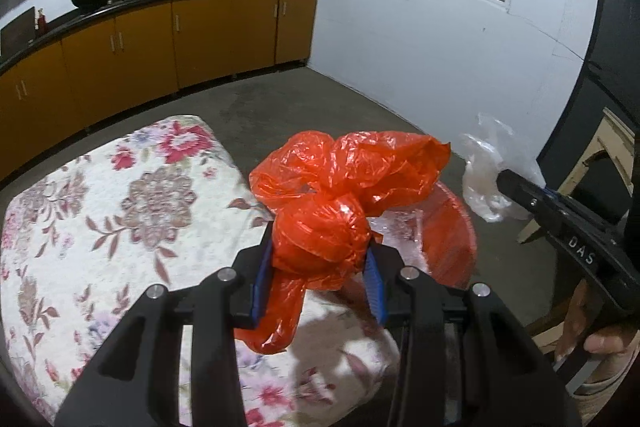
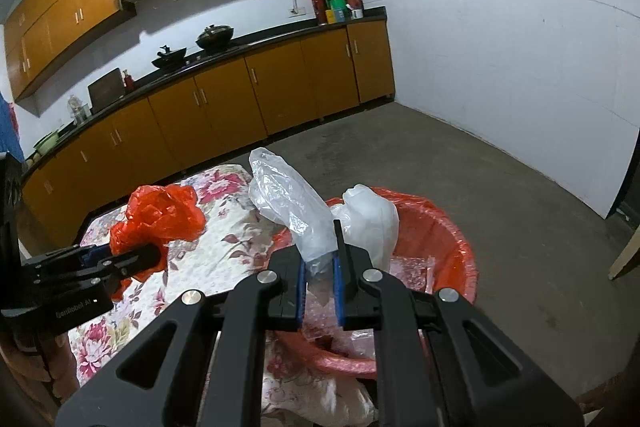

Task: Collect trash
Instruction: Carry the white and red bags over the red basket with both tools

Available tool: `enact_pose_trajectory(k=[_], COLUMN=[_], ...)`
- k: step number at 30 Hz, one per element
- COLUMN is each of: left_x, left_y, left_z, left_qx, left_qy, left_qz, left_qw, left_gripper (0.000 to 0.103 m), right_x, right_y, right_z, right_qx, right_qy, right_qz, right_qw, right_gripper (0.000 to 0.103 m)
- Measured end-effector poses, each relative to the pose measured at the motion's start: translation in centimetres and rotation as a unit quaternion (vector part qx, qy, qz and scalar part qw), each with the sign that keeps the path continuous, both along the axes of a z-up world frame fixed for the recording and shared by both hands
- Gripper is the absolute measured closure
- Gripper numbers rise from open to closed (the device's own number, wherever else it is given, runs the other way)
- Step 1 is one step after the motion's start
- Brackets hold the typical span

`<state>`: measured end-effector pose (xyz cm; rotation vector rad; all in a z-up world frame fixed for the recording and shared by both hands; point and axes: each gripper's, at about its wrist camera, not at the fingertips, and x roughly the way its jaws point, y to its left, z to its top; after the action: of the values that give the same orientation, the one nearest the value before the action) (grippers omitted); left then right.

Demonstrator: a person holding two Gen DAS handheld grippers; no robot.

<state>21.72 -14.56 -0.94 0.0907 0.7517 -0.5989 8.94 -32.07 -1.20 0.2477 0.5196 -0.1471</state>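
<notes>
The left gripper (image 1: pixel 320 259) is pinching a crumpled red plastic bag (image 1: pixel 336 187), its blue-padded jaws pressed against a tight, glossy knot of the film. Above the knot the bag is flaring into loose, wrinkled lobes, and a thin tail is hanging down below the pads, so its long axis is running roughly up and down between the jaws, with the flared end pointing up and away from the camera. The bag is hanging above the edge of the floral cloth (image 1: pixel 120 207), just beside the red-lined bin (image 2: pixel 448 235).

The right gripper (image 2: pixel 320 267) is clamping a clear plastic bag (image 2: pixel 288 203), its jaws nearly together on a thin neck of the film. This bag is translucent, creased and whitish; it is rising from the pads in two puffed lobes, one leaning left and one right, over the near rim of the red-lined bin. Inside the bin, more clear, bubbly plastic (image 2: pixel 408 267) is lying on the bottom.
</notes>
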Motion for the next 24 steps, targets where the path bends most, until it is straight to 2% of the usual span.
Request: enact_pose_trajectory(k=[16,24], left_x=[2.2,3.6], left_y=[-6.2,-9.2], left_z=[-3.3,-4.6], left_qx=[-0.015,-0.028], left_qy=[0.040,0.057], left_qz=[-0.042,-0.055], left_qw=[0.9982,0.9965], left_gripper=[0.063,0.058], right_x=[1.7,2.9], right_y=[-3.5,-5.6], right_z=[-0.2,-0.2], right_qx=[0.038,0.088], right_qy=[-0.012,-0.033], right_qz=[-0.030,-0.035], right_qw=[0.999,0.995], right_gripper=[0.092,0.091])
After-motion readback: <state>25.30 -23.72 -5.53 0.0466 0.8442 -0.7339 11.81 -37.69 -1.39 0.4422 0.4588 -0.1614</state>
